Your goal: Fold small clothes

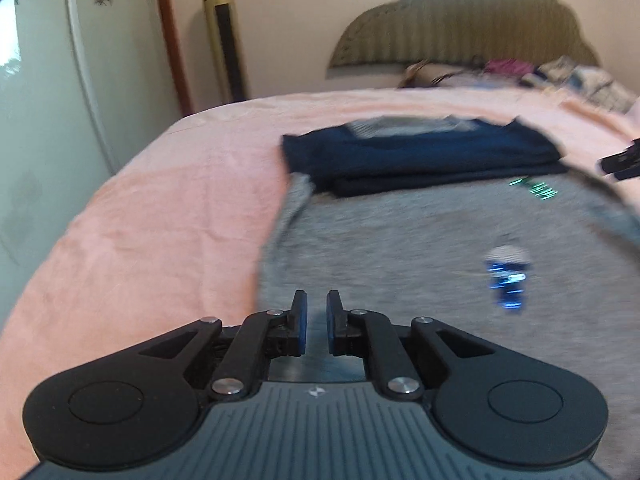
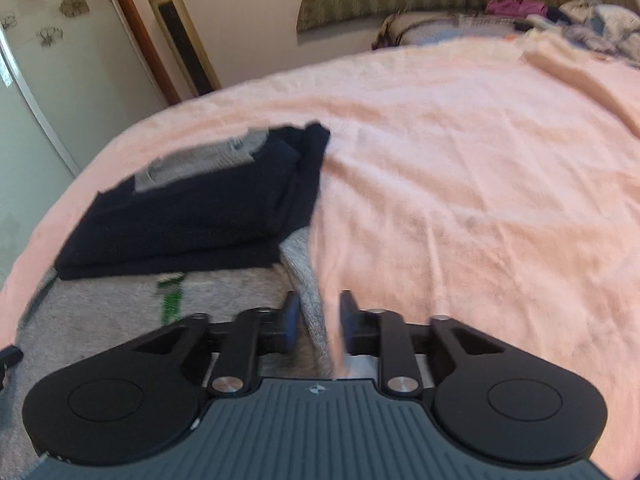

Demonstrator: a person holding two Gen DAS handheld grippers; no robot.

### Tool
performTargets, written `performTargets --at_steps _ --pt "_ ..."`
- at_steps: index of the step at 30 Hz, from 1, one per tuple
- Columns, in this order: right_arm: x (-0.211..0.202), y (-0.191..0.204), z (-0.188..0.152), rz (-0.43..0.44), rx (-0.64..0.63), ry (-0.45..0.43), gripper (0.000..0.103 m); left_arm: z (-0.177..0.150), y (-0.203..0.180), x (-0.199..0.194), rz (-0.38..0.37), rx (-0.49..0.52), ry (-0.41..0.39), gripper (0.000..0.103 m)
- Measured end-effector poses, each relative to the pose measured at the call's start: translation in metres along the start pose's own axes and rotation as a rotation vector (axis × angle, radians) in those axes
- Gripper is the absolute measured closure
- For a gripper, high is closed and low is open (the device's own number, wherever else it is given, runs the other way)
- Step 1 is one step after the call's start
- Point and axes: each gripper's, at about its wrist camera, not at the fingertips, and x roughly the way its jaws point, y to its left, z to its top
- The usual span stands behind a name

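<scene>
A grey shirt (image 1: 400, 248) with green lettering and a small blue and white print lies flat on the pink blanket (image 1: 160, 220). A folded navy garment (image 1: 420, 156) with a grey striped collar rests across the shirt's far part. My left gripper (image 1: 317, 308) hovers over the shirt's near left area, its pads a narrow gap apart with nothing pinched. In the right wrist view, my right gripper (image 2: 320, 312) stands open at the grey shirt's (image 2: 100, 312) right edge. A fold of that edge shows between the fingers, untouched. The navy garment (image 2: 192, 208) lies ahead to the left.
The pink blanket (image 2: 480, 180) stretches wide to the right. Loose clothes (image 2: 592, 20) are piled by the padded headboard (image 1: 460, 32). A gold tower appliance (image 1: 224, 36) and a flower-patterned wardrobe door (image 1: 60, 60) stand past the bed's left edge.
</scene>
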Motion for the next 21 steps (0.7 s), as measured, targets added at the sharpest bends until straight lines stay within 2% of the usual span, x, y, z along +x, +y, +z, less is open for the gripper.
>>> performTargets --at_steps 1,2,4,6,8,10,12,13,14,16,17,18,19,21 --pt "-0.007 0.008 -0.007 0.035 -0.021 -0.015 0.046 -0.001 -0.009 0.001 -0.026 0.013 0.004 0.092" --pt "-0.01 0.019 -0.013 0.075 -0.055 -0.002 0.043 -0.003 -0.017 0.002 -0.036 0.037 0.017 0.092" --pt "-0.01 0.037 -0.029 0.099 -0.123 0.047 0.044 -0.011 -0.03 0.013 -0.009 0.092 0.054 0.092" --pt "-0.003 0.042 -0.044 0.058 -0.188 0.111 0.044 -0.02 -0.034 0.009 0.009 0.163 0.022 0.092" --pt "-0.008 0.034 -0.06 0.009 -0.281 0.073 0.047 -0.031 -0.032 0.003 0.064 0.247 0.002 0.092" --pt "-0.021 0.02 -0.068 -0.008 -0.262 0.037 0.047 -0.039 -0.028 -0.004 0.127 0.297 -0.004 0.092" --pt "-0.031 0.02 -0.067 -0.017 -0.246 0.055 0.047 -0.039 -0.028 -0.013 0.165 0.297 0.011 0.091" --pt "-0.036 0.027 -0.066 -0.057 -0.242 0.065 0.044 -0.037 -0.028 -0.02 0.147 0.28 0.008 0.091" --pt "-0.044 0.033 -0.067 -0.064 -0.244 0.059 0.045 -0.037 -0.03 -0.03 0.111 0.261 -0.004 0.091" --pt "-0.062 0.05 -0.076 0.015 -0.273 0.028 0.042 -0.041 -0.039 -0.043 0.039 0.248 -0.011 0.089" --pt "-0.07 0.058 -0.084 0.053 -0.288 0.031 0.033 -0.046 -0.044 -0.045 0.011 0.253 0.007 0.089" --pt "-0.072 0.065 -0.092 0.076 -0.306 0.049 0.028 -0.053 -0.048 -0.045 -0.001 0.261 0.024 0.089" --pt "-0.072 0.068 -0.102 0.083 -0.321 0.071 0.021 -0.06 -0.05 -0.047 0.017 0.268 -0.003 0.089" --pt "-0.07 0.066 -0.125 0.062 -0.352 0.11 0.02 -0.069 -0.046 -0.051 0.032 0.262 -0.029 0.089"
